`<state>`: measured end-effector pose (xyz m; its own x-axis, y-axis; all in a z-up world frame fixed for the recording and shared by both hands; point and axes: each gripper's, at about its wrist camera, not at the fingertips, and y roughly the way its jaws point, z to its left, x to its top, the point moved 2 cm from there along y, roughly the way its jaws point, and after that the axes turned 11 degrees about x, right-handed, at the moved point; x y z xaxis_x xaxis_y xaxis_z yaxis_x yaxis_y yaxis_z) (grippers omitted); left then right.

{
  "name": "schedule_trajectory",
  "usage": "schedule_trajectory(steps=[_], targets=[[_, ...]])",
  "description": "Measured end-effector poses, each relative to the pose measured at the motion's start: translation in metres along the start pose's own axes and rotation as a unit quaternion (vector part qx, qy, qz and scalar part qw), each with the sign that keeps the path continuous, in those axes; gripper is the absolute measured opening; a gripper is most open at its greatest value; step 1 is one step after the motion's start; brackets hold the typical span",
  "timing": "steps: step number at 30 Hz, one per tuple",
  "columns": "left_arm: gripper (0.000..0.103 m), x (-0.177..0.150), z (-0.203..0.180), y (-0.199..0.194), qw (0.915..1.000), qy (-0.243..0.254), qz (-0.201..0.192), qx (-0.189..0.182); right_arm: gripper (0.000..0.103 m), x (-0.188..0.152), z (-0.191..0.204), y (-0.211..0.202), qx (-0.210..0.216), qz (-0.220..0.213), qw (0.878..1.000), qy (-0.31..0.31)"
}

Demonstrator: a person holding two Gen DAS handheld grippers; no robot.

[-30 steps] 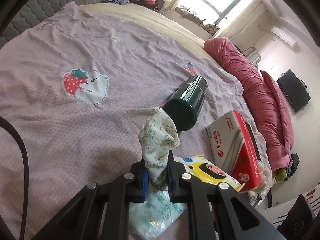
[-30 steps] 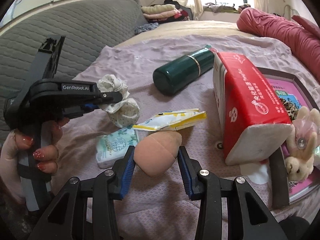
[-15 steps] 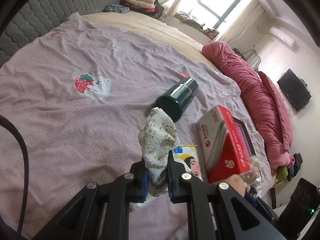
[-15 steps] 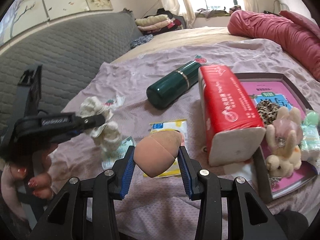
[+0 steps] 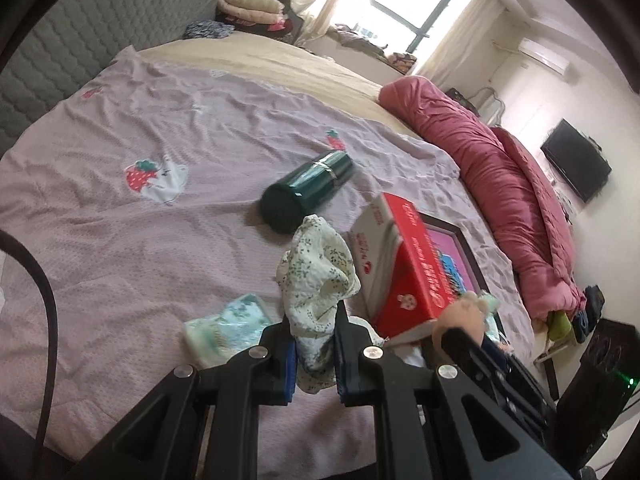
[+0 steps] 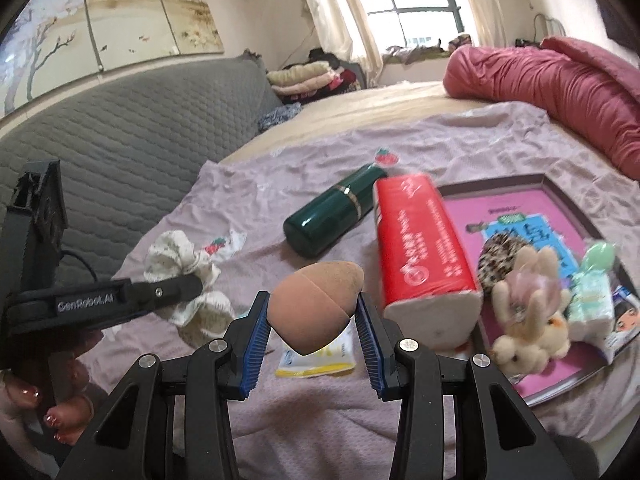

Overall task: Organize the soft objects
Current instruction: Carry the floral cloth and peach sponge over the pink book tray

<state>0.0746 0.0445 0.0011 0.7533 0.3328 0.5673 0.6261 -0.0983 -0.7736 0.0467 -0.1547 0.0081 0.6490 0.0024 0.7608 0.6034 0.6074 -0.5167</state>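
Floral scrunchie (image 5: 318,276) pinched tight in left gripper (image 5: 316,354); right gripper (image 6: 314,334) clamps beige makeup sponge (image 6: 314,306), both above lilac bedspread (image 5: 120,240) near red tissue pack (image 6: 420,252).

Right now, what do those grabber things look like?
Both are black, angular frames with silver screws and two fingers lined with ribbed blue pads. The right gripper shows this best. The left gripper has white "GenRobot.AI" lettering on its side and a black cable. Its hand wears pink nail polish.
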Motion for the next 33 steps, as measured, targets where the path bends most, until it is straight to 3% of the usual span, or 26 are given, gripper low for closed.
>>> schedule_trajectory(steps=[20,33], targets=[[0.015,-0.022,-0.096,-0.016,0.9952,0.097,0.0,-0.015,0.043,0.025,-0.07,-0.066,-0.058,-0.099,0.992,0.051],[0.015,-0.039,-0.149,-0.002,0.988,0.151,0.017,-0.03,0.043,0.02,-0.151,-0.109,-0.116,-0.144,0.974,0.133]])
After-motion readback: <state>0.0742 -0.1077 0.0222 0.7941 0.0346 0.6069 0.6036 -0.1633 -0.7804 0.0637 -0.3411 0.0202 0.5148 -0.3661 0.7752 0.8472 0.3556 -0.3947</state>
